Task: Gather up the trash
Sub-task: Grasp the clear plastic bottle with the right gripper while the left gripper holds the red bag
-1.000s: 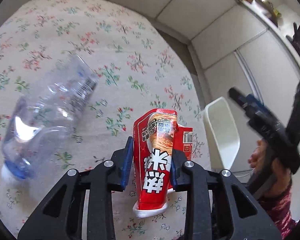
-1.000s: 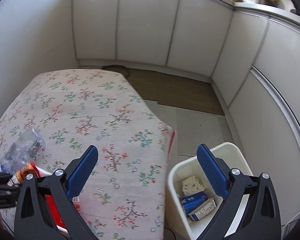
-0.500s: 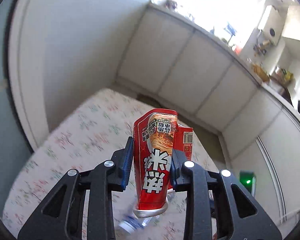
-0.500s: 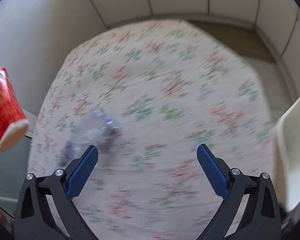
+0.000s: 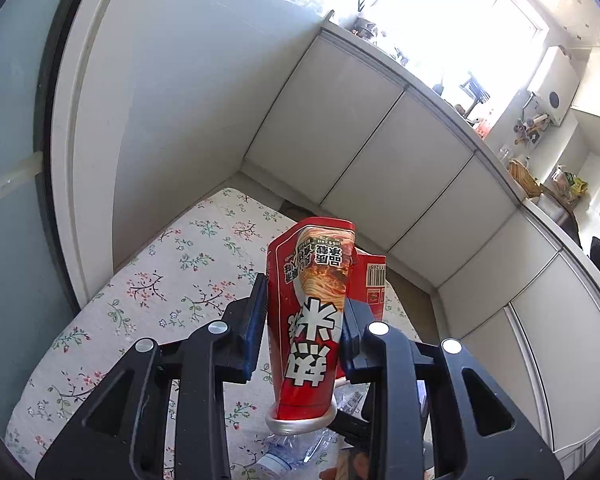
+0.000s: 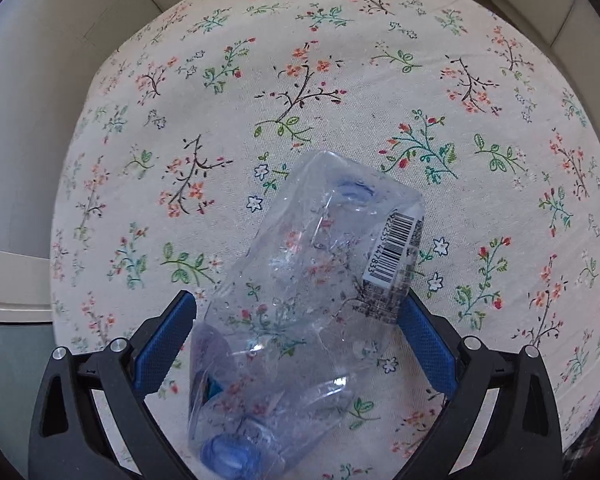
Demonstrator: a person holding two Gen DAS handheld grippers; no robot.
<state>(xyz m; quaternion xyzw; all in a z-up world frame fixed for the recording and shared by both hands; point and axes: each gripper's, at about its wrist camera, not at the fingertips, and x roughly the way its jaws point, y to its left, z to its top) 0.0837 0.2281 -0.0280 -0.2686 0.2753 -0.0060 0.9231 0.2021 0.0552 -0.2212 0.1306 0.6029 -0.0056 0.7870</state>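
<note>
Left gripper [image 5: 304,332] clenches the red noodle cup [image 5: 314,320] between both pads. Right gripper [image 6: 296,340] gapes wide, its fingers flanking the crushed clear bottle [image 6: 304,304].

Our left gripper [image 5: 304,320] is raised and tilted upward, its blue-padded fingers [image 5: 254,320] pressed against both sides of the red cup [image 5: 312,320], which stands between them with its rim nearest the wrist. Our right gripper [image 6: 296,344] points down at the counter [image 6: 340,80], near its middle, with its fingers [image 6: 164,344] spread wide on either side of the clear bottle [image 6: 300,312]; we cannot tell whether the pads touch it.
</note>
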